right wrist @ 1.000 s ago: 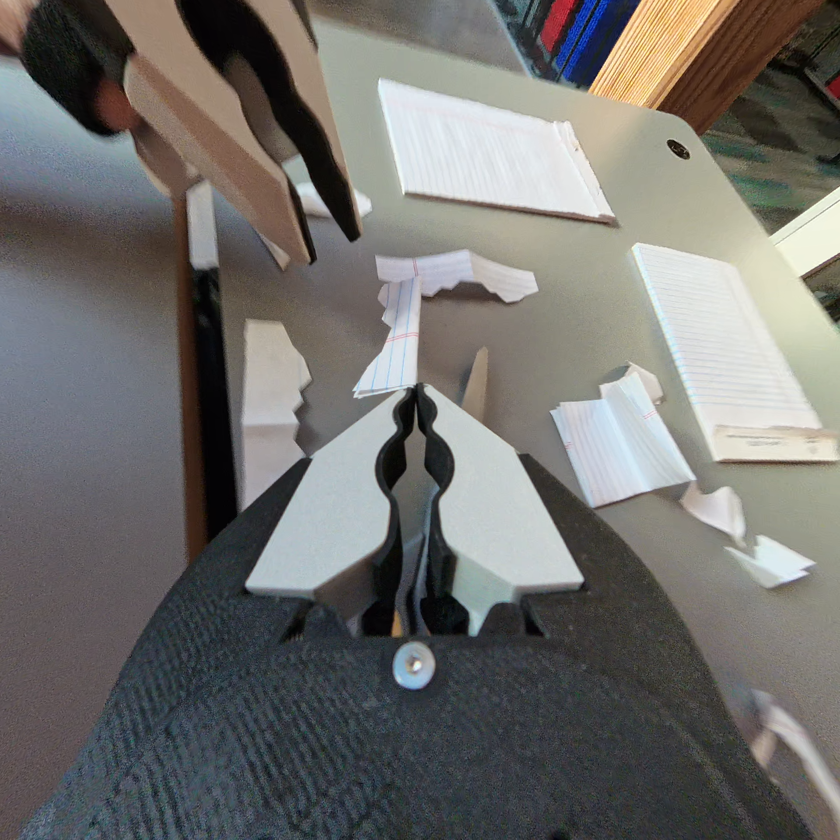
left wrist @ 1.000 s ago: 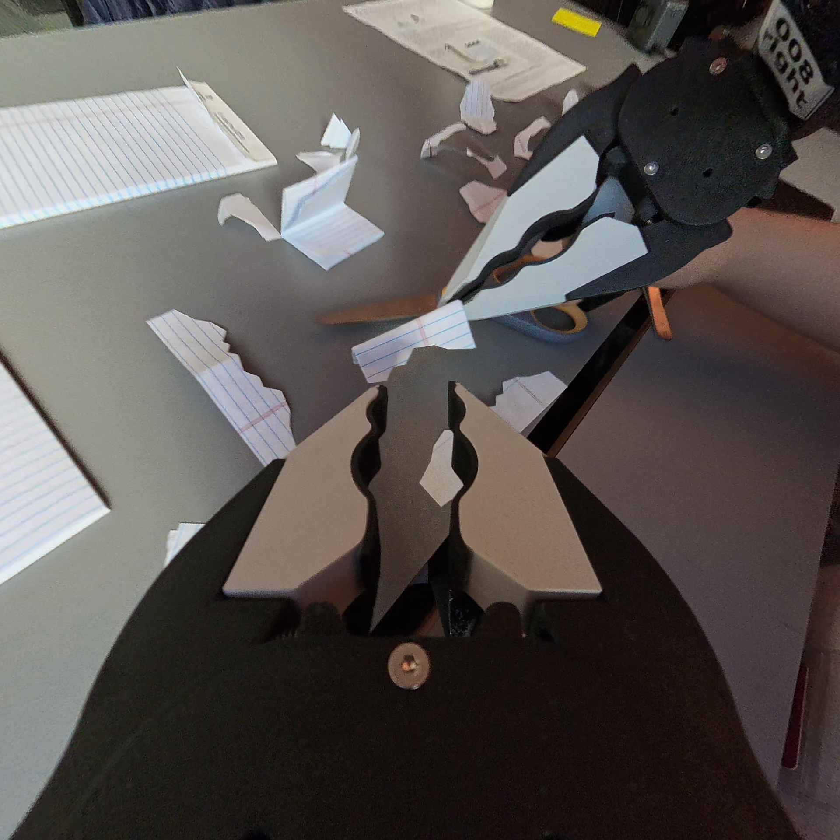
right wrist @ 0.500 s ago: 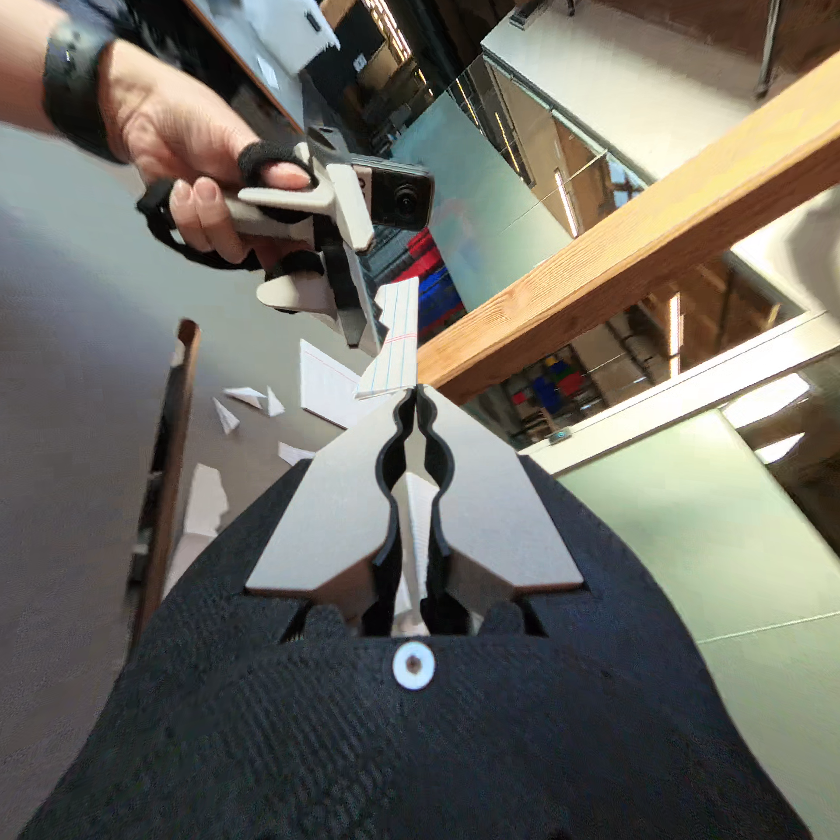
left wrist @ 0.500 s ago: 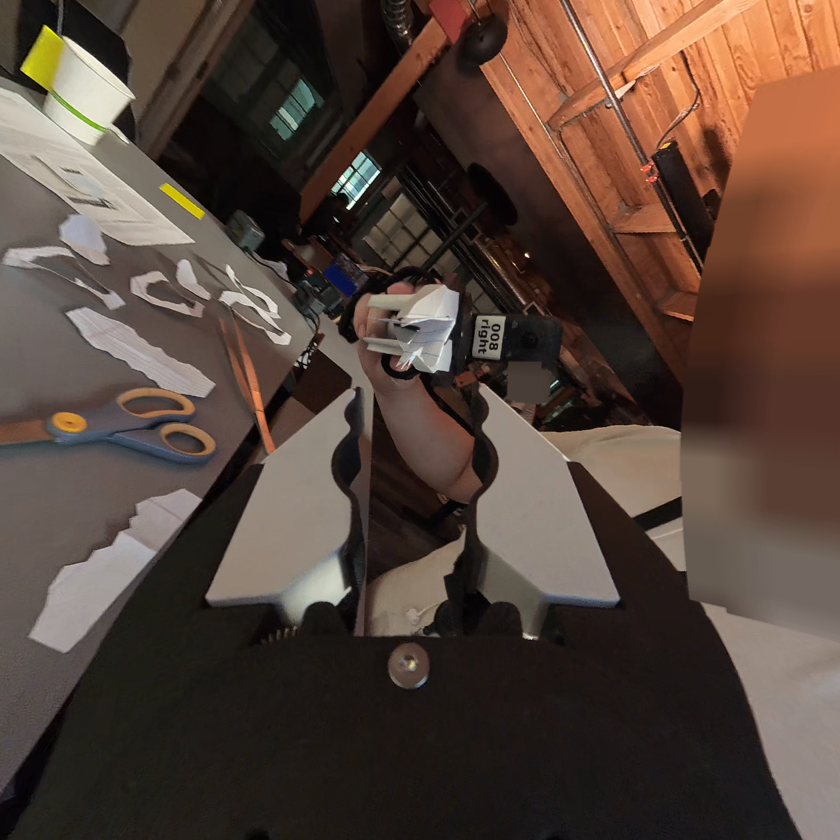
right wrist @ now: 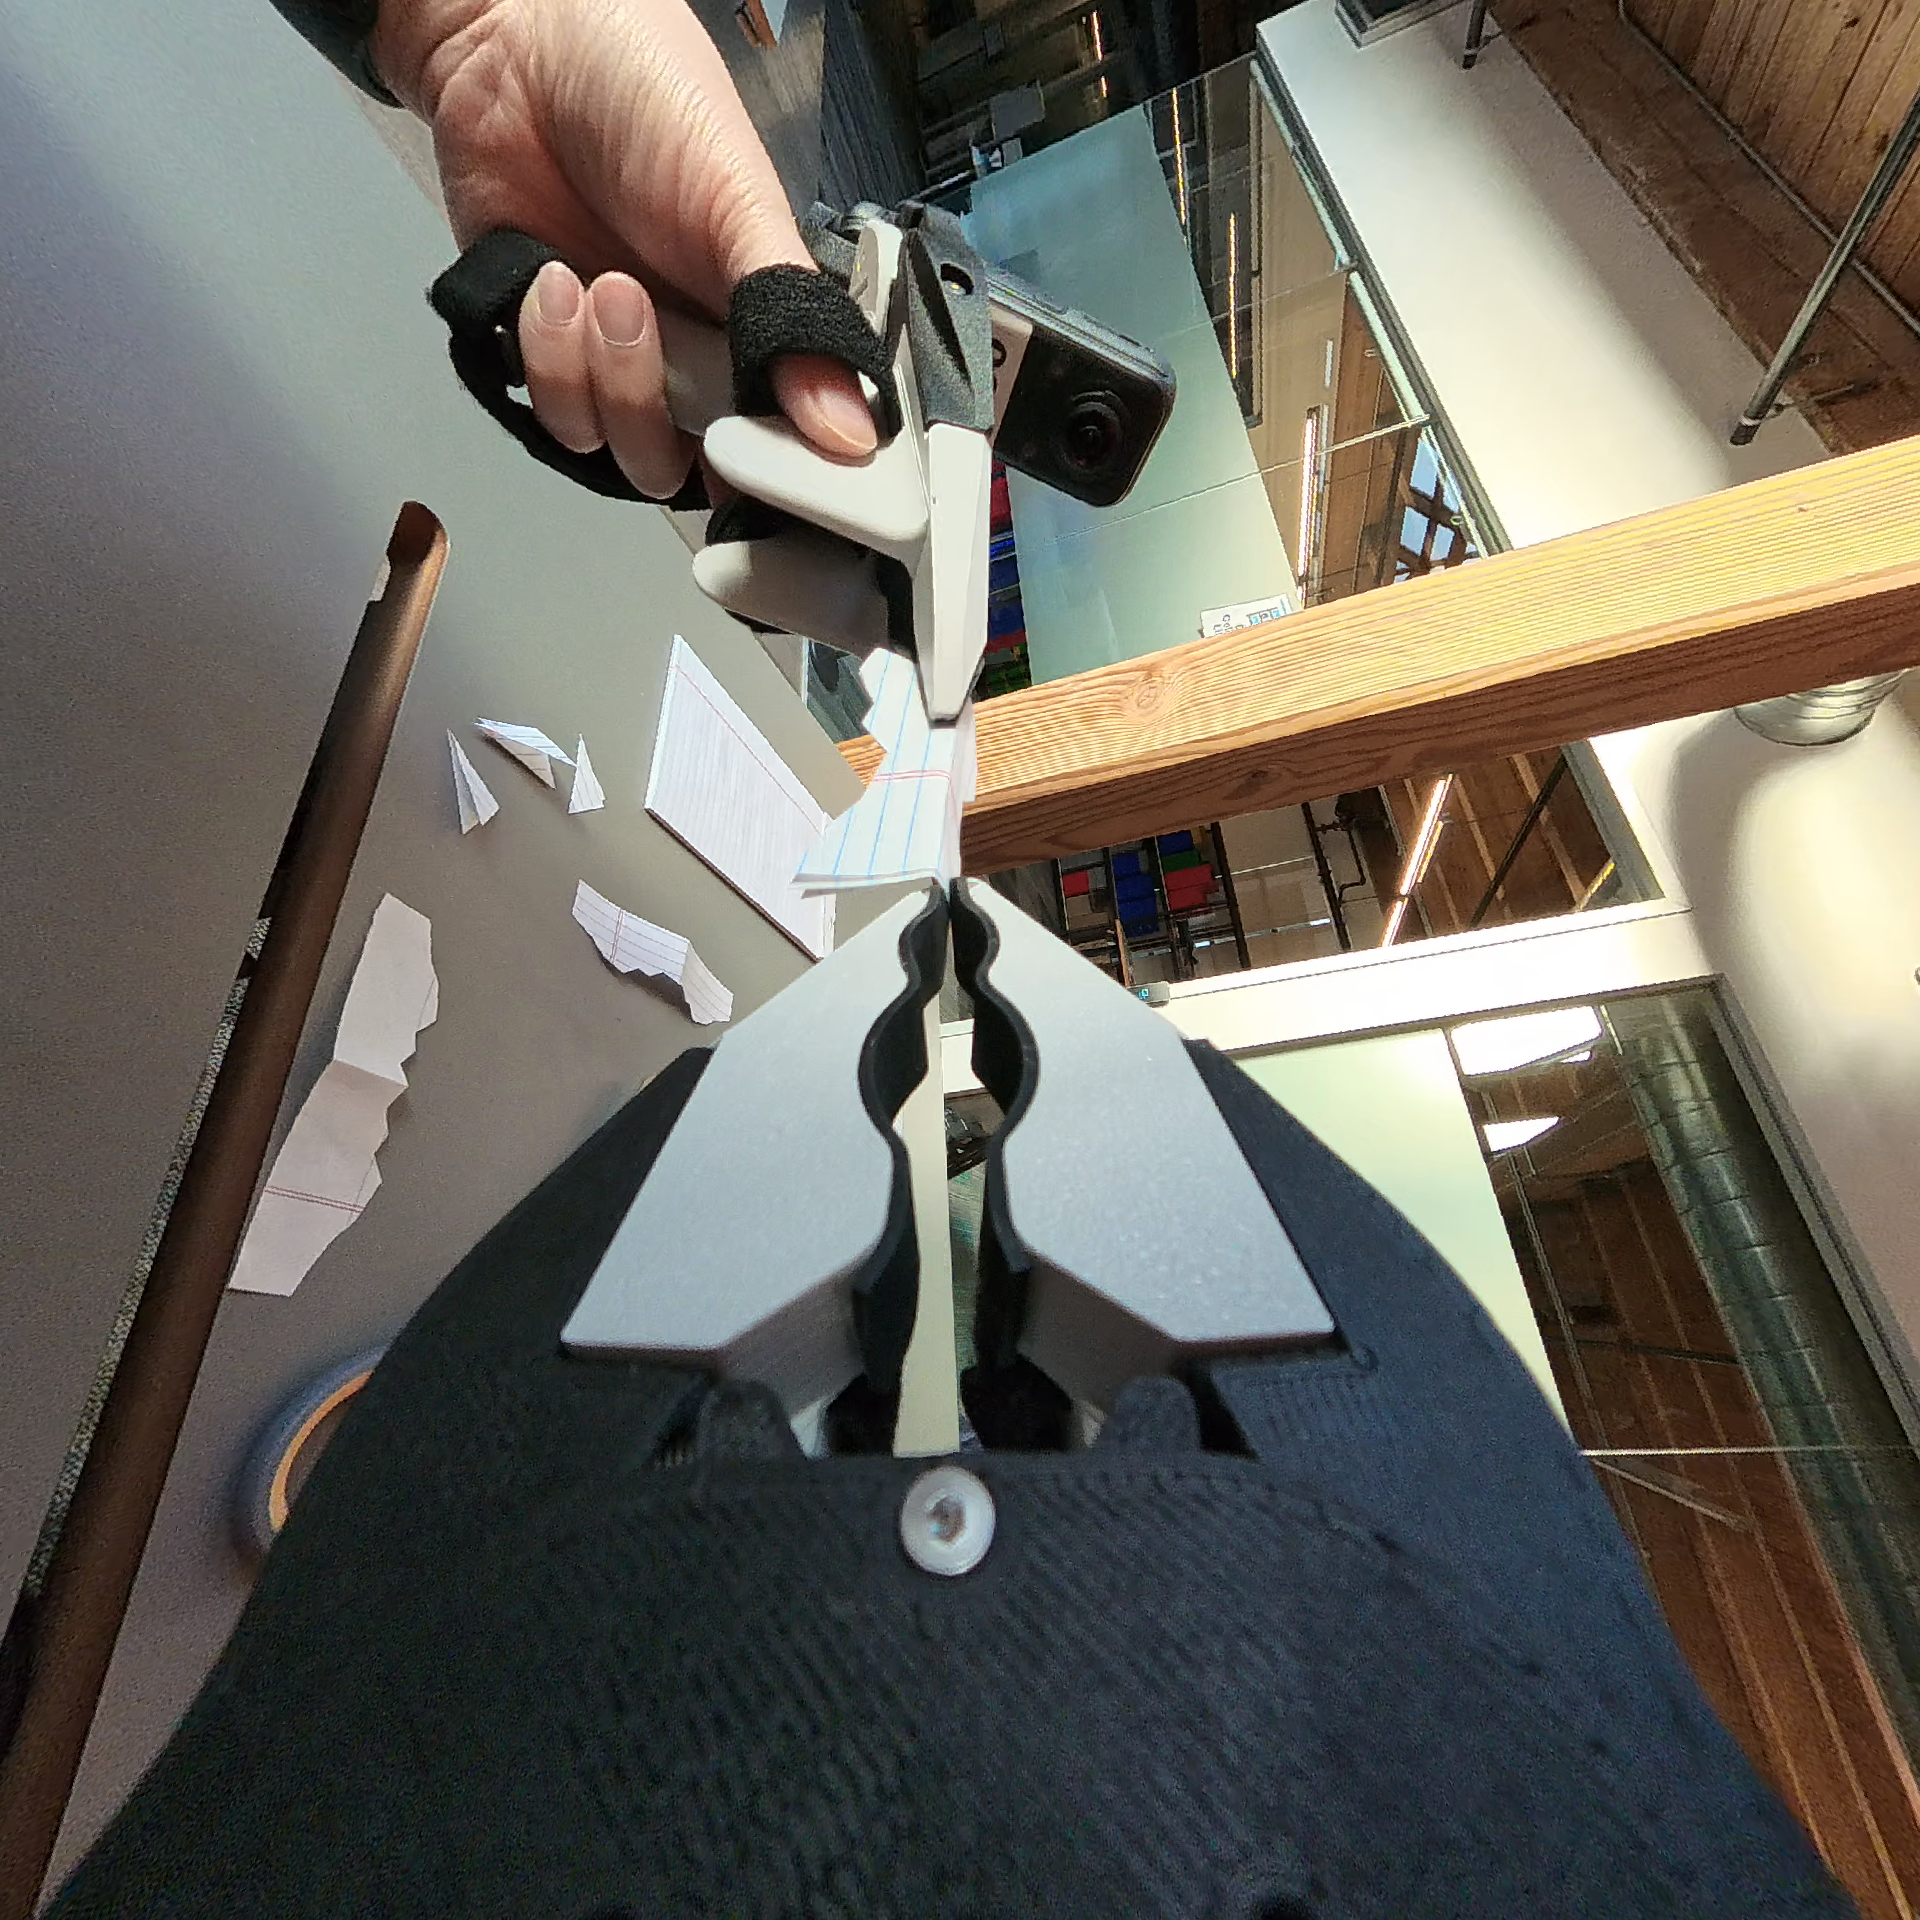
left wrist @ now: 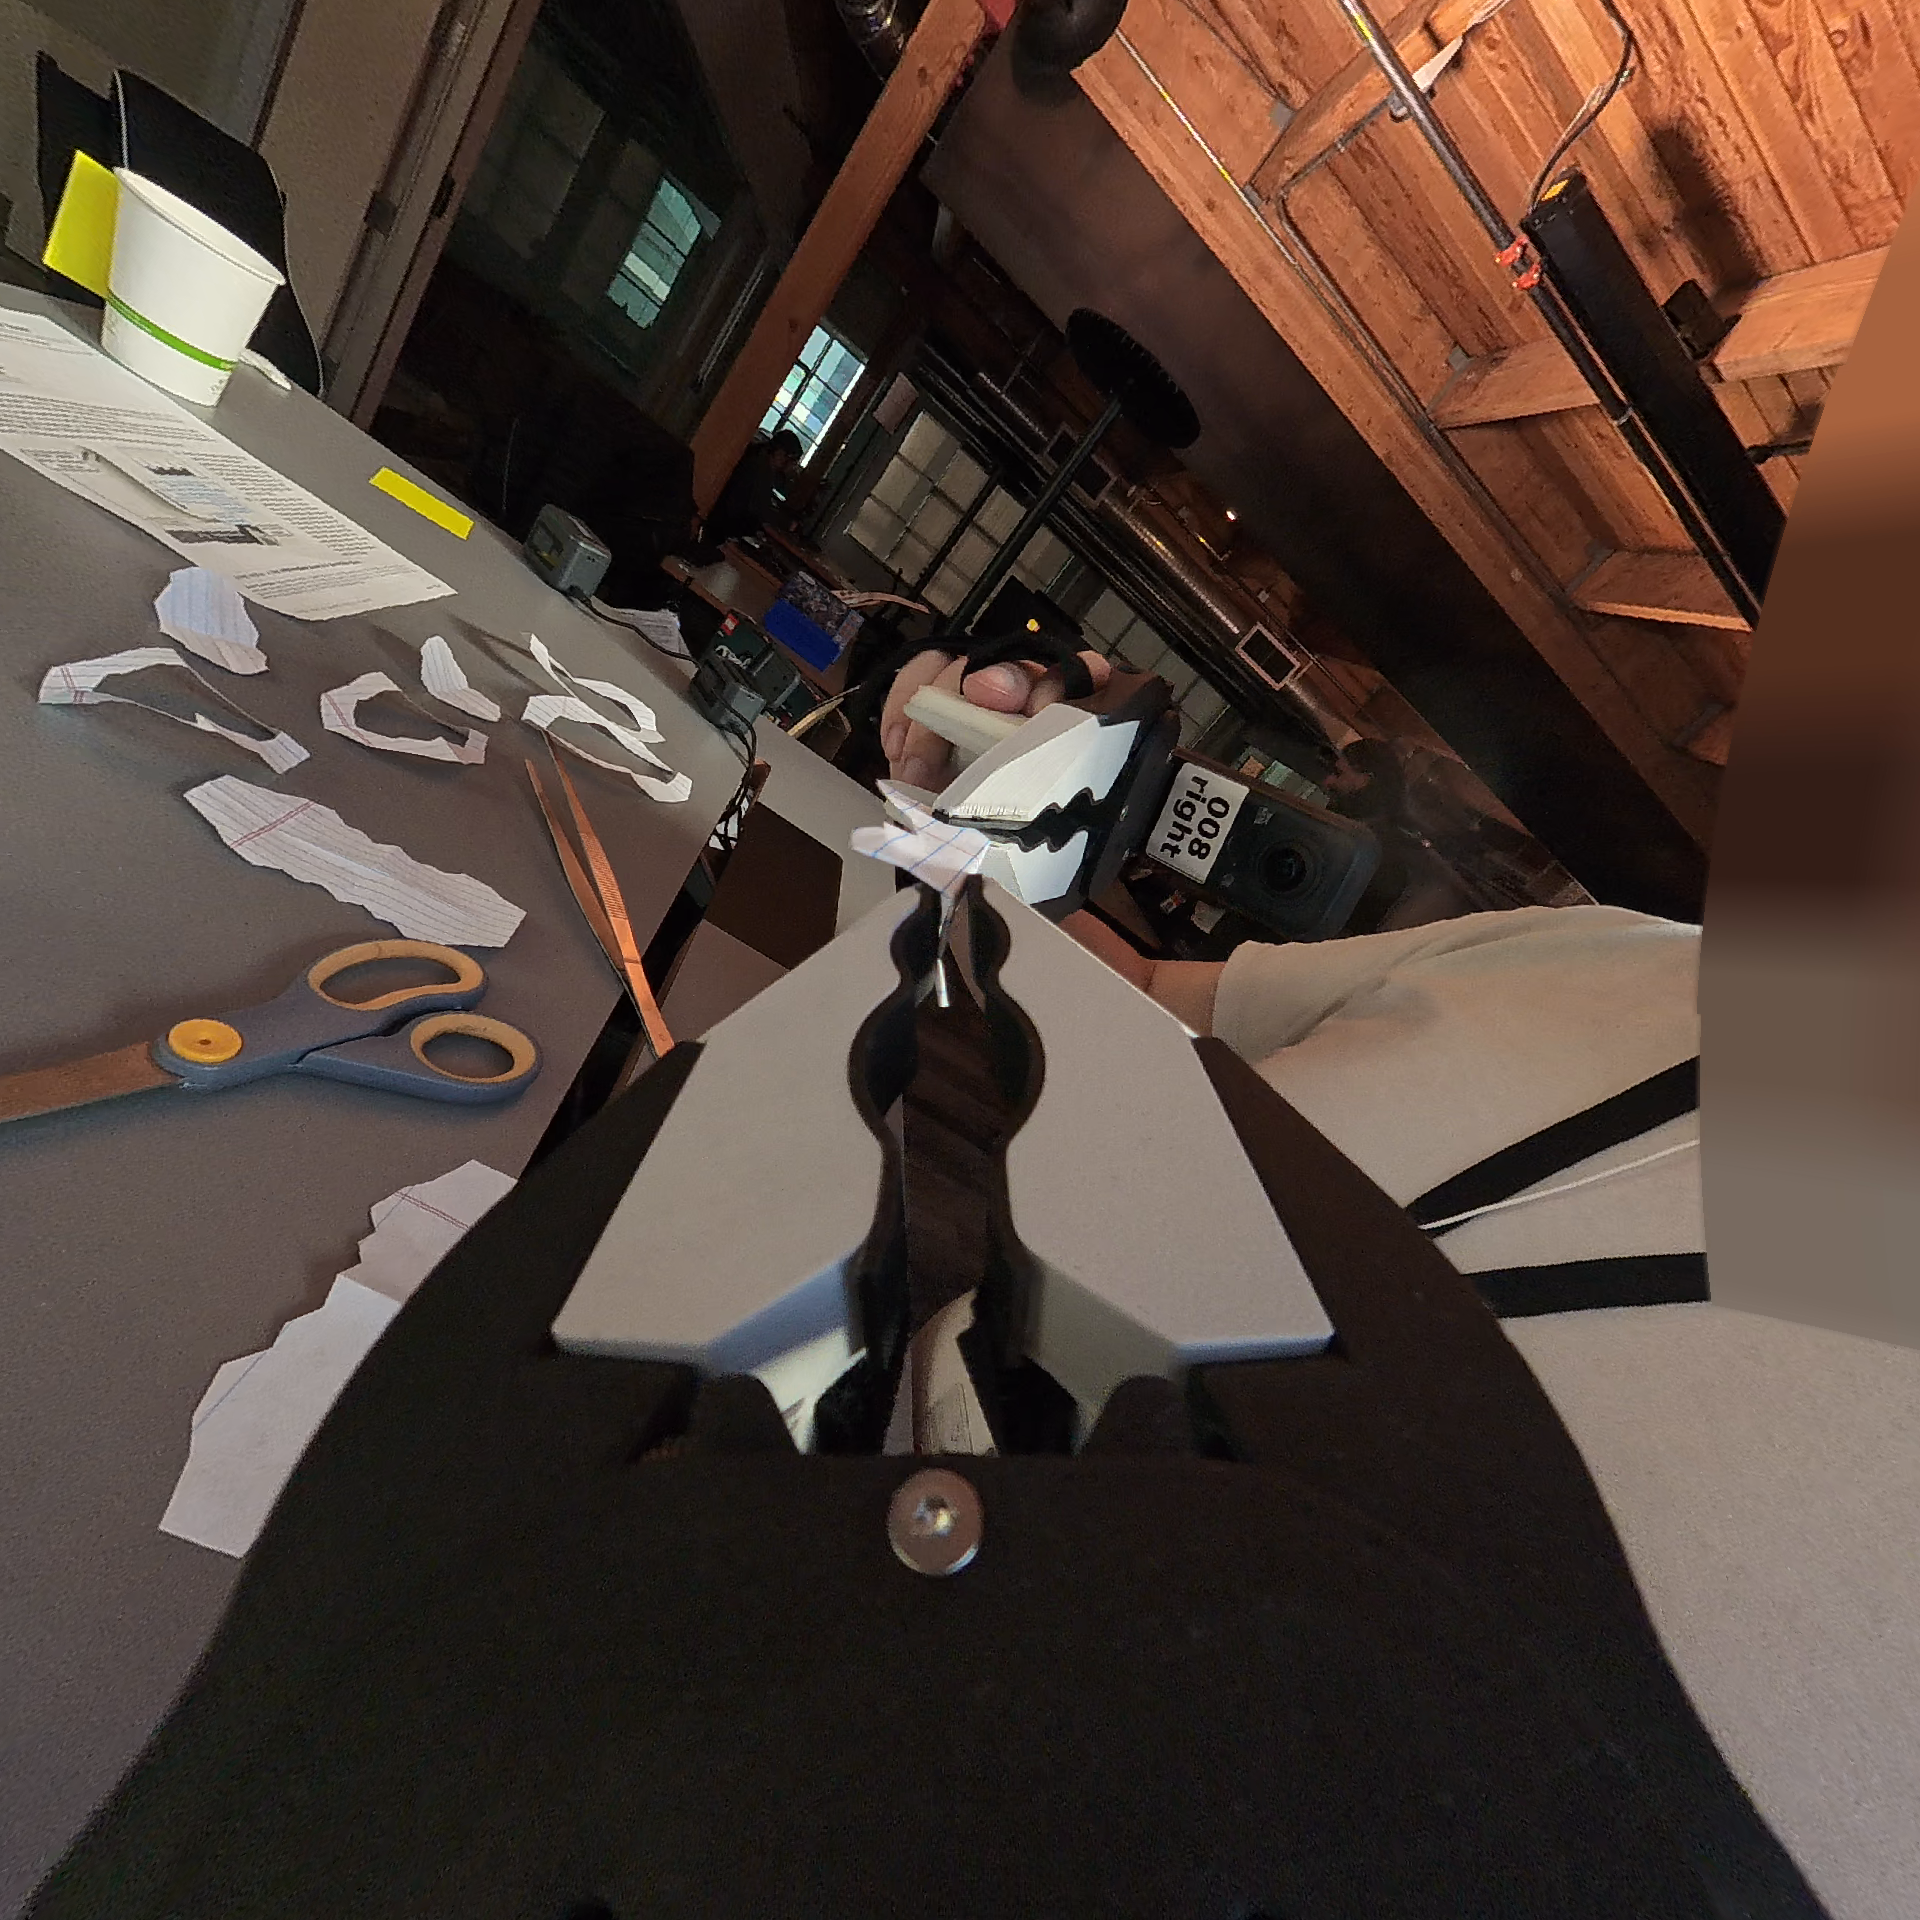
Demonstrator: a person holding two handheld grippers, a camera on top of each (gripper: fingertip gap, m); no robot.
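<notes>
White lined paper scrap (right wrist: 894,821) held up off the grey table (left wrist: 125,1195), pinched at both ends | left gripper (left wrist: 948,902) tips nipped on its one end, right gripper (right wrist: 948,891) squeezed on the other | white paper cup (left wrist: 182,286) upright at the table's far end, can't see inside | blue-and-orange scissors (left wrist: 312,1039) lying flat

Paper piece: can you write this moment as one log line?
left gripper: shut on lined paper piece | right gripper: shut on it too | scissors: on table
</notes>
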